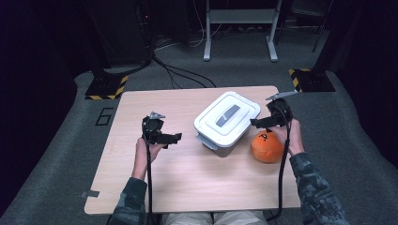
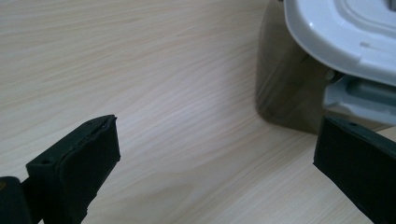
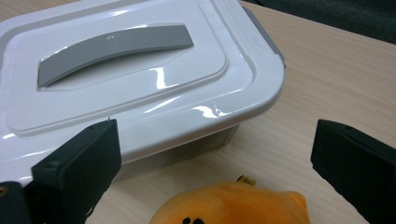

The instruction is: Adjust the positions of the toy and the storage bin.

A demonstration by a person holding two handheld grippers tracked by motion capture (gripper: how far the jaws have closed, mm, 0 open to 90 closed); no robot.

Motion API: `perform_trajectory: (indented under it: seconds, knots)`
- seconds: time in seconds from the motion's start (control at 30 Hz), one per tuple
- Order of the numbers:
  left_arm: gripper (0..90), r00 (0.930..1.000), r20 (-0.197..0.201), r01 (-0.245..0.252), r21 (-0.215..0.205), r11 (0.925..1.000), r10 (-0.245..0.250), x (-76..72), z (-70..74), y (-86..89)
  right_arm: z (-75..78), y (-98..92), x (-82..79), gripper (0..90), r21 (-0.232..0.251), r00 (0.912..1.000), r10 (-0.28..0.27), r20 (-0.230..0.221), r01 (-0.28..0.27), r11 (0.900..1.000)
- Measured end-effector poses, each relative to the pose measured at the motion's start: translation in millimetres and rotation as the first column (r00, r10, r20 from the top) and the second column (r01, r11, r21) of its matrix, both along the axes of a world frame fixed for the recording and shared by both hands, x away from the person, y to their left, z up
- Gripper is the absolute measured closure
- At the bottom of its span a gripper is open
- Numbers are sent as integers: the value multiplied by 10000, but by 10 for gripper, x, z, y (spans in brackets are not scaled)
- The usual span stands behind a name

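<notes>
We are looking down on a light wooden surface [image 1: 187, 173] with a person's forearms coming in from the bottom of the frame. At the centre of the frame, a white storage box [image 1: 227, 119] with a grey handle on its lid is sitting closed and turned at an angle. Just to its lower right, an orange plush toy [image 1: 266, 147] is lying on the surface, close beside the box.

At the left of centre, we are seeing the left gripper [image 1: 174, 138] hovering over bare wood, apart from the box. In the left gripper view, its fingers [image 2: 84, 163] are standing wide apart with nothing between them, and the box's smoky wall and a grey latch [image 2: 359, 93] are showing at the upper right.

At the right of centre, the right gripper [image 1: 257, 123] is hanging just above the toy and beside the box's right edge. In the right gripper view, its fingers [image 3: 79, 163] are also spread wide and holding nothing; the box lid [image 3: 130, 70] is occupying the upper left, and the toy [image 3: 233, 205] is sitting at the bottom centre.
</notes>
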State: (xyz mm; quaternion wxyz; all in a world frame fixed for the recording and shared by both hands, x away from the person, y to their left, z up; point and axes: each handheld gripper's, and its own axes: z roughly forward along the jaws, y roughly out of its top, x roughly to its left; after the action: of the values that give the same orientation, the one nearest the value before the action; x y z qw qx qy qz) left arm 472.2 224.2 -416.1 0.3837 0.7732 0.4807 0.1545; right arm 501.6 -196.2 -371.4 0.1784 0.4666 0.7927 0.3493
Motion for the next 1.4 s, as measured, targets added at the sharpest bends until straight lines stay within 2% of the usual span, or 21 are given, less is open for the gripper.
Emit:
perform_trajectory:
  seconds: [0.07,0.13,0.2,0.47,0.53,0.73,0.83,0.9,1.07,1.2,1.27,1.3,1.4]
  knots:
    - [1,10000,16,30,-59,10000,-30,31,23,-45,13,17,35,43,-22,10000,-48,31,48,10000]
    - [5,9997,-31,251,111,9996,-251,63,45,-68,21,26,74,49,-58,10000,-76,18,76,10000]
    - [8,9996,-52,265,-142,9995,-266,105,68,-114,29,34,112,49,-87,9999,-134,-41,133,9999]
    - [16,9989,-85,449,-217,9988,-451,234,146,-237,53,72,312,58,-230,9991,-399,-132,395,9990]
    - [23,9988,-20,483,-220,9986,-484,261,156,-274,46,79,364,78,-355,9992,-405,-48,403,9986]
    - [95,9974,24,718,-480,9963,-717,353,179,-362,3,103,506,166,-370,9980,-566,-273,556,9978]
    - [114,9963,-27,857,-405,9955,-859,392,193,-432,-24,113,566,206,-490,9975,-638,-315,622,9969]
    - [135,9963,72,856,-327,9958,-854,408,197,-494,-39,110,591,228,-461,9970,-680,-367,663,9967]
    - [163,9957,54,927,-407,9949,-926,475,193,-570,-81,82,645,278,-522,9956,-788,-504,761,9957]
    - [237,9937,-130,1107,-504,9926,-1115,548,154,-600,-128,44,692,321,-232,9930,-896,-770,880,9958]
    - [299,9930,-199,1147,-704,9909,-1164,560,136,-614,-153,32,708,344,-126,9910,-977,-911,969,9952]
    - [315,9932,-147,1146,-687,9910,-1159,563,127,-623,-162,18,715,349,72,9908,-923,-988,934,9956]
    - [382,9930,42,1184,-562,9914,-1183,534,118,-683,-162,5,718,397,225,9896,-1005,-1032,1034,9944]
